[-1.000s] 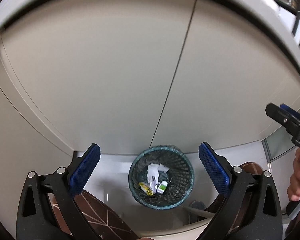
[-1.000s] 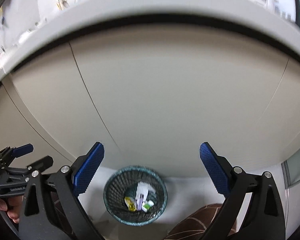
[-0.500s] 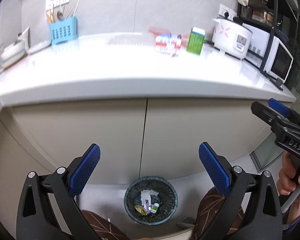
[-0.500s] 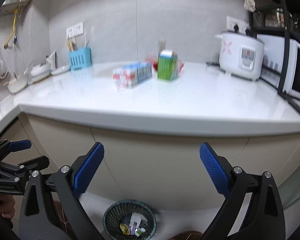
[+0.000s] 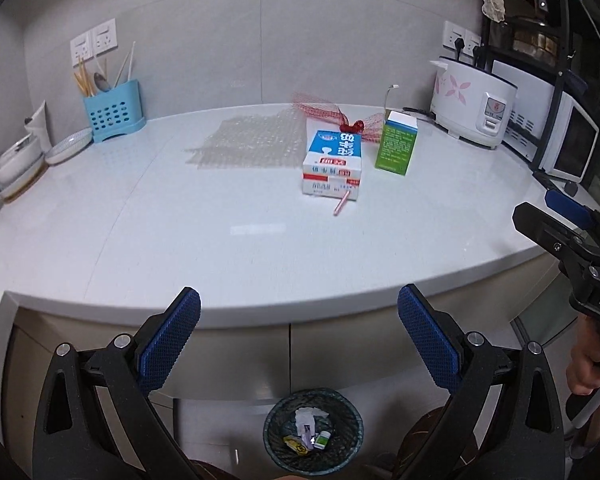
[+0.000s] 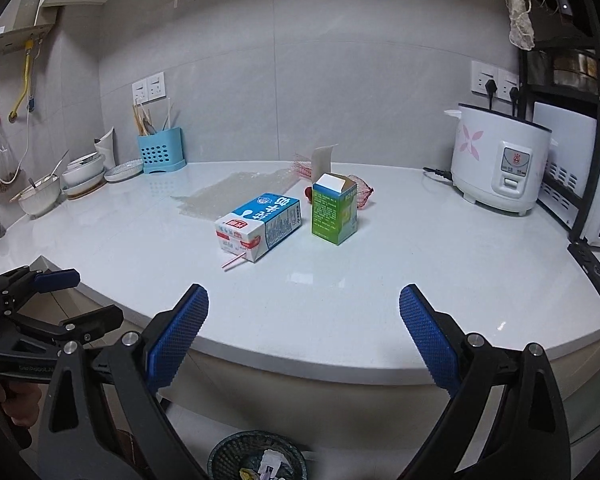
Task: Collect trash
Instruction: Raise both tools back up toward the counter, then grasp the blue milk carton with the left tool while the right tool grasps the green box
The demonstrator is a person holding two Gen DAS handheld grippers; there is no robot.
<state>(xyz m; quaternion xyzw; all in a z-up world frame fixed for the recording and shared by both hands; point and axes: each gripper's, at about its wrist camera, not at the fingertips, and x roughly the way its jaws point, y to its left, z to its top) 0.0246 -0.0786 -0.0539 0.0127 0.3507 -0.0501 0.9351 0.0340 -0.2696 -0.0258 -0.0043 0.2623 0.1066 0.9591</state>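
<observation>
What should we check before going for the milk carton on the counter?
1. Left gripper open, holding nothing: ok.
2. Right gripper open, holding nothing: ok.
3. Milk carton on its side, nothing on it: ok.
4. Pink straw sticks out at its near end, may catch: not ok.
5. Green carton upright, apart from it: ok.
6. Waste basket on floor has room: ok.

Grey tiled wall (image 6: 300,60) fills the upper frame, with white sockets (image 6: 150,87) at upper left and more sockets (image 6: 494,80) at upper right. A white table (image 6: 380,272) curves across the middle over beige cabinet doors (image 5: 240,360). A black rack (image 6: 592,120) stands at the right edge beside a white rice cooker (image 6: 496,160).
</observation>
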